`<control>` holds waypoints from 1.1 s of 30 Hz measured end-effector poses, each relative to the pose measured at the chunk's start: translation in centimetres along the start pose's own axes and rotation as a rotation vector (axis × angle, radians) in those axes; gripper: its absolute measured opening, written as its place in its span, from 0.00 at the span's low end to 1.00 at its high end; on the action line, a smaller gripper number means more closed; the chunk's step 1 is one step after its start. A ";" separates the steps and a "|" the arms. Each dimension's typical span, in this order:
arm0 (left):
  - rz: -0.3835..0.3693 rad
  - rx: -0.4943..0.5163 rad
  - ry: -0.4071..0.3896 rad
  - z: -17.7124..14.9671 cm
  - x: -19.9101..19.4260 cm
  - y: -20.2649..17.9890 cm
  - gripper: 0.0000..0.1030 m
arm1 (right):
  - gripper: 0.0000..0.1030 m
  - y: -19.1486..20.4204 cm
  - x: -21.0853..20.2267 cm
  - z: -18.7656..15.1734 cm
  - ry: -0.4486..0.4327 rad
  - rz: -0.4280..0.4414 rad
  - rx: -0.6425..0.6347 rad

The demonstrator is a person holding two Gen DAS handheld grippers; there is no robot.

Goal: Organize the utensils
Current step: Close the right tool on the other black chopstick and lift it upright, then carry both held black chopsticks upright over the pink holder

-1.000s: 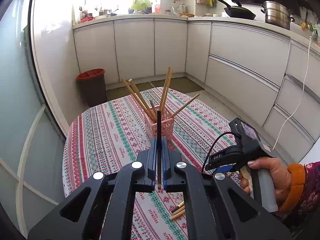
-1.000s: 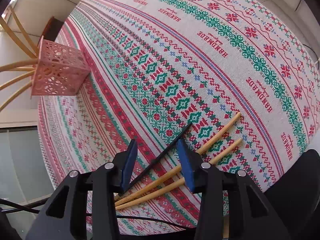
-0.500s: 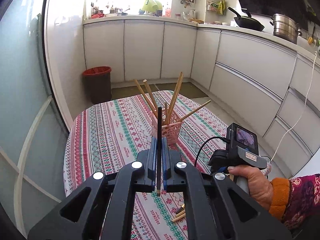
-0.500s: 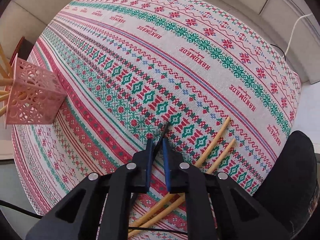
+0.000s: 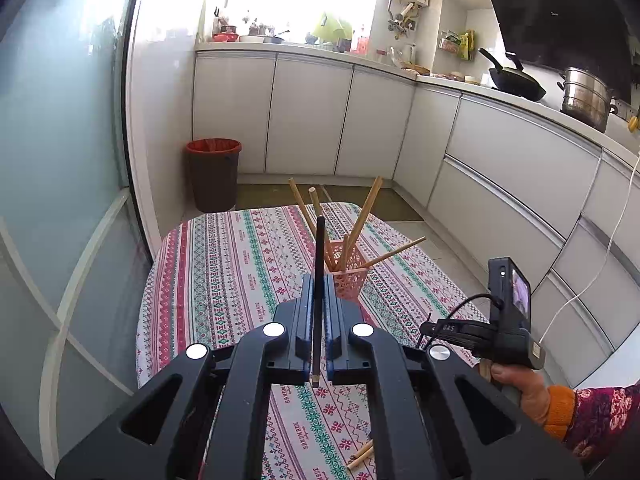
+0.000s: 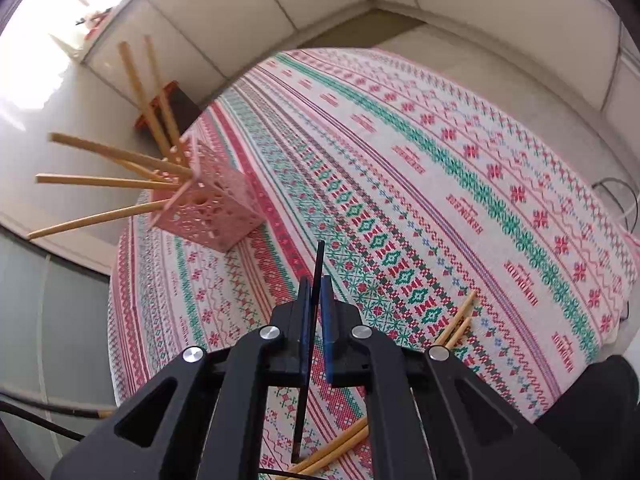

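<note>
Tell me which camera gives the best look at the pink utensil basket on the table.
The right wrist view: the pink basket shows whole, with its lattice walls and the wooden chopsticks fanning out of it. In the left wrist view the basket sits farther off, and its lower left part is hidden behind the left gripper.

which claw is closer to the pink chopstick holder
Left. The left claw sits just short of the pink holder. The right claw hangs farther back with bare tablecloth between.
</note>
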State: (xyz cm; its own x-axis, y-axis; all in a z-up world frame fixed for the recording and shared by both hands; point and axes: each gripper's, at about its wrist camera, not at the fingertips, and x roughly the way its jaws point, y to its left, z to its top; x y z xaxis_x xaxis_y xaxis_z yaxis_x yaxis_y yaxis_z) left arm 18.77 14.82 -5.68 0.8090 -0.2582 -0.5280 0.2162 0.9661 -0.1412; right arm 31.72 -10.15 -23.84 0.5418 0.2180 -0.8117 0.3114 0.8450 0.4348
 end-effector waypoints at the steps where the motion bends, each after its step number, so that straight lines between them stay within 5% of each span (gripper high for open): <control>1: 0.000 -0.006 -0.003 0.2 -0.3 -0.1 0.04 | 0.05 0.4 -1.0 -0.2 -0.020 0.015 -0.036; 11: -0.010 -0.031 -0.013 2.3 -2.3 -2.7 0.04 | 0.04 1.6 -12.1 -1.4 -0.192 0.118 -0.265; 22: -0.024 -0.005 -0.064 7.6 -1.7 -6.0 0.04 | 0.04 2.2 -20.4 4.9 -0.339 0.167 -0.286; 33: 0.016 -0.004 -0.101 12.6 3.8 -7.4 0.04 | 0.04 5.3 -24.8 11.3 -0.493 0.232 -0.309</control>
State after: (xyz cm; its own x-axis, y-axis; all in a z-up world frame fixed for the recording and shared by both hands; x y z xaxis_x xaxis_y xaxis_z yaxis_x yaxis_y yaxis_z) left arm 27.16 6.68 3.87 0.8632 -0.2416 -0.4433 0.2012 0.9699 -0.1369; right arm 28.71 -16.59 3.03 0.8879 0.2243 -0.4017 -0.0582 0.9208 0.3856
